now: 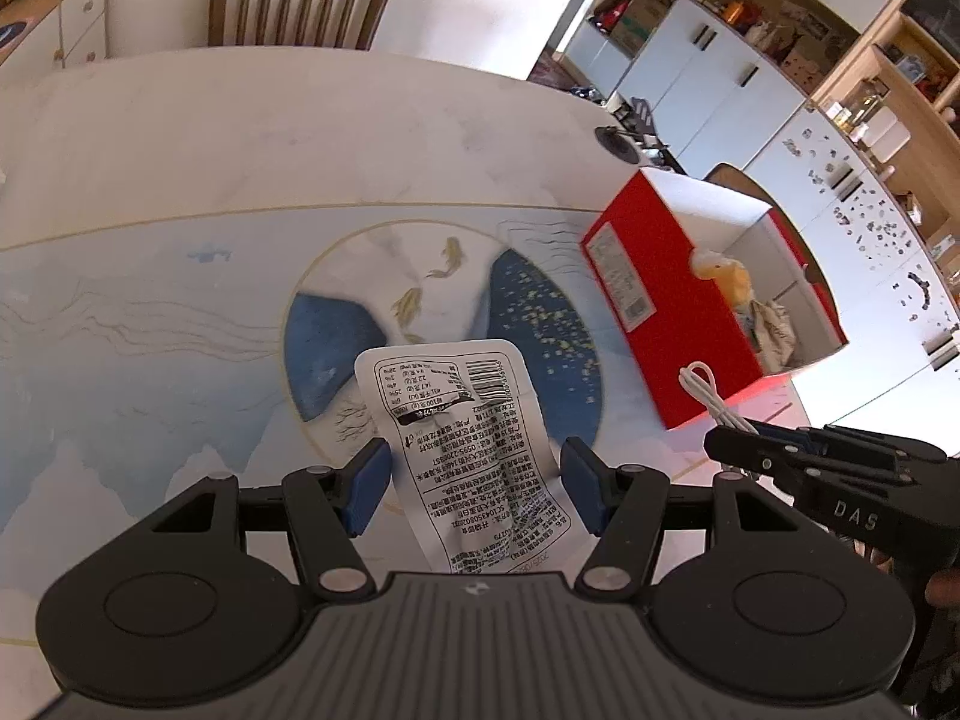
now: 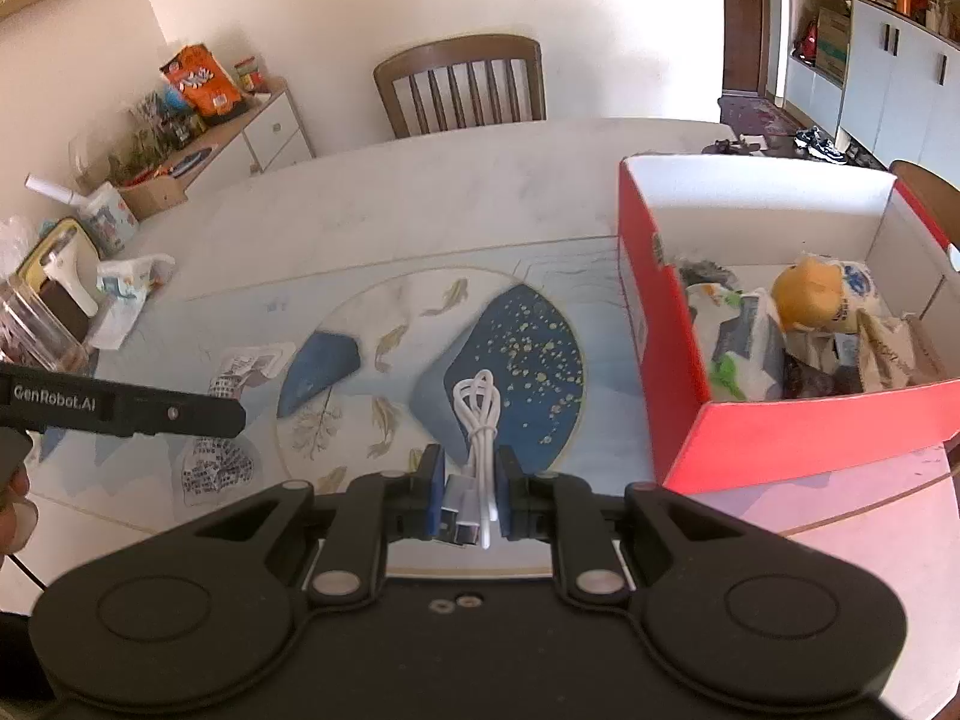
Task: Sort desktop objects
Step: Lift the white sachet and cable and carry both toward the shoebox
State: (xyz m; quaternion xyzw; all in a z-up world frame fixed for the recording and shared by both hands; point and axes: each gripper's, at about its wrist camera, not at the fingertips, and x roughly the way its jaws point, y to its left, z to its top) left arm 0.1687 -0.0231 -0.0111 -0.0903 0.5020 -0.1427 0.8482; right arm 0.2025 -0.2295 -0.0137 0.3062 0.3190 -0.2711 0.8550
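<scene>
A white snack packet (image 1: 474,450) with black print is pinched at its sides by the blue pads (image 1: 367,489) of my left gripper (image 1: 477,474), and it hangs above the patterned table mat (image 1: 180,330). From the right wrist view the same packet (image 2: 210,471) shows behind the left gripper's finger (image 2: 180,414). My right gripper (image 2: 471,480) is shut on a coiled white USB cable (image 2: 477,414), whose loop sticks out forward. In the left wrist view that cable (image 1: 705,393) pokes from the right gripper (image 1: 723,441). A red open box (image 2: 780,444) stands to the right.
The box (image 1: 666,324) holds several packets and a yellow soft item (image 2: 810,294). A tissue pack (image 2: 129,282) and a clear container (image 2: 36,324) sit at the table's left edge. A wooden chair (image 2: 462,84) stands at the far side, cabinets (image 1: 708,66) beyond the right.
</scene>
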